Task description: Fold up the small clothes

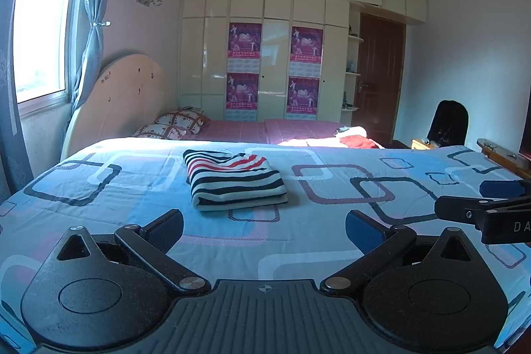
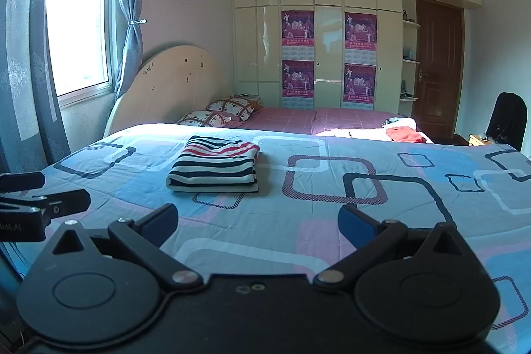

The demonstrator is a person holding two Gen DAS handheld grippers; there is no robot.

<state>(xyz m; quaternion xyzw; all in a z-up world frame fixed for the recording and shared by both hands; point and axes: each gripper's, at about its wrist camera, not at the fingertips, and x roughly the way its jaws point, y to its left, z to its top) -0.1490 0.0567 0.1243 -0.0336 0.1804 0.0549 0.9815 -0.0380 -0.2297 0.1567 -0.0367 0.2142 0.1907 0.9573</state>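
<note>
A striped black, white and red garment [image 1: 232,178] lies folded into a neat rectangle on the blue patterned bedspread [image 1: 332,238]; it also shows in the right wrist view [image 2: 215,165]. My left gripper [image 1: 264,229] is open and empty, held above the spread short of the garment. My right gripper [image 2: 258,223] is open and empty, to the right of the garment and nearer than it. The right gripper's fingers [image 1: 464,211] show at the right edge of the left wrist view. The left gripper's fingers [image 2: 49,204] show at the left edge of the right wrist view.
A pile of white and red clothes [image 1: 345,138] lies at the far right of the bed, also in the right wrist view [image 2: 401,131]. Pillows [image 1: 176,125] rest by the headboard [image 1: 122,95]. A wardrobe [image 1: 265,55], a brown door [image 1: 378,75] and a chair [image 1: 448,125] stand beyond.
</note>
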